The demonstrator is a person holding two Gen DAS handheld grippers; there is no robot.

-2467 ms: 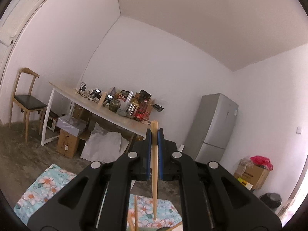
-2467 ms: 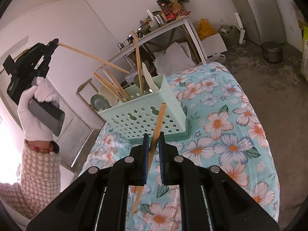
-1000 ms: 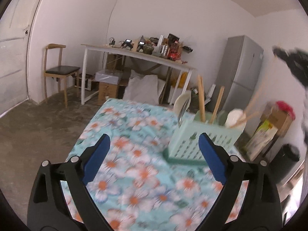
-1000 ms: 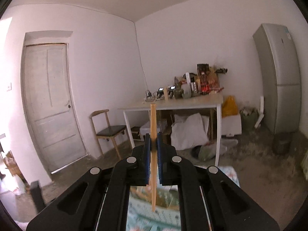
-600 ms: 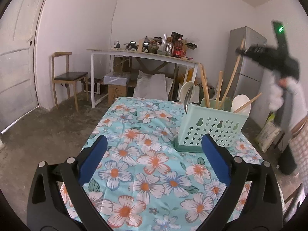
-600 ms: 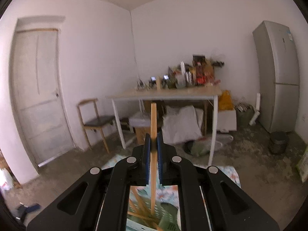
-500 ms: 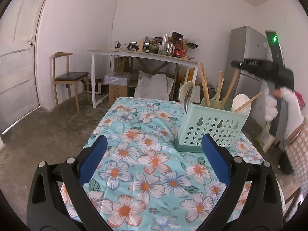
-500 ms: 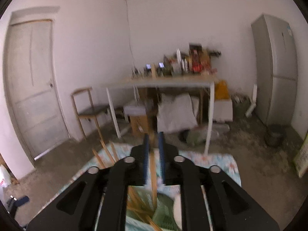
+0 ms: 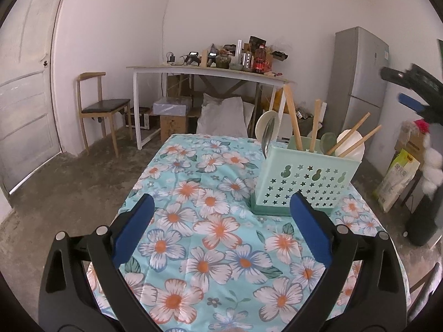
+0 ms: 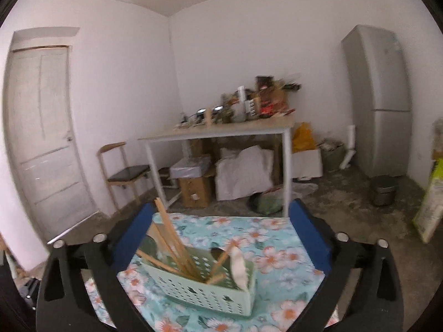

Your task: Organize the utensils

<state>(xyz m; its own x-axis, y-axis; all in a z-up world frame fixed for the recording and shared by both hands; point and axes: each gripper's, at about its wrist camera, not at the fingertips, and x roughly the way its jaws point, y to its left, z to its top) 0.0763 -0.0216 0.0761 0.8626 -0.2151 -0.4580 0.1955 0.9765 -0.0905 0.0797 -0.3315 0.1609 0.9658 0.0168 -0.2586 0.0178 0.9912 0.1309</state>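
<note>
Both claws gape empty: the left claw (image 9: 220, 215) low, the right claw (image 10: 220, 231) above the basket (image 10: 210, 296); snagging leaning chopsticks (image 10: 173, 242) could tip it.

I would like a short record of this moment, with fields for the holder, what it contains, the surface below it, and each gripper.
holder: mint-green perforated plastic basket, upright on the table
contents: wooden chopsticks leaning at angles, a metal spoon, a white ladle-like utensil
surface: turquoise tablecloth with orange and white flowers
left gripper: open, empty, low over the cloth in front of the basket
right gripper: open, empty, above the basket
</note>
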